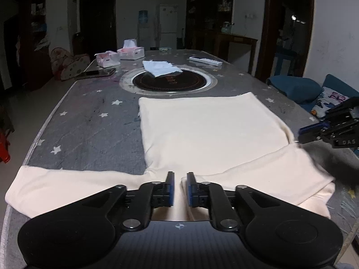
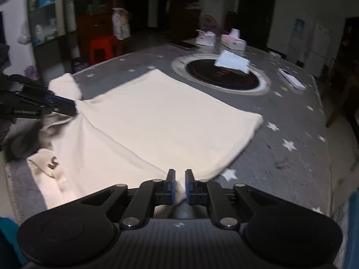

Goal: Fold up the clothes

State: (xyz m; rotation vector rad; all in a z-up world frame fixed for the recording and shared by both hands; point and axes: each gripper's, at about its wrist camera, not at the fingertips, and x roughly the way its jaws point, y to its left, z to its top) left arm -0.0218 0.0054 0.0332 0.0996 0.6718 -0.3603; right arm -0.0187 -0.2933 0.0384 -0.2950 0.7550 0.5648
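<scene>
A cream T-shirt [image 1: 208,125] lies spread on the grey star-patterned table [image 1: 89,123], its body flat and the sleeves stretching left and right along the near edge. My left gripper [image 1: 180,177] is shut on a raised fold of the shirt near the collar side; in the right wrist view it [image 2: 65,107] pinches lifted fabric at the left. My right gripper [image 2: 180,174] is shut on the T-shirt [image 2: 157,116] at the near edge by a sleeve; in the left wrist view it [image 1: 301,134] comes in from the right, touching the cloth.
Set in the table behind the shirt is a round dark hotplate [image 1: 168,81] with a folded white cloth [image 1: 160,67] on it. Two tissue boxes [image 1: 131,51], a phone [image 1: 98,72] and a white remote [image 1: 205,61] lie farther back. A blue cushion [image 1: 296,87] sits off the right edge.
</scene>
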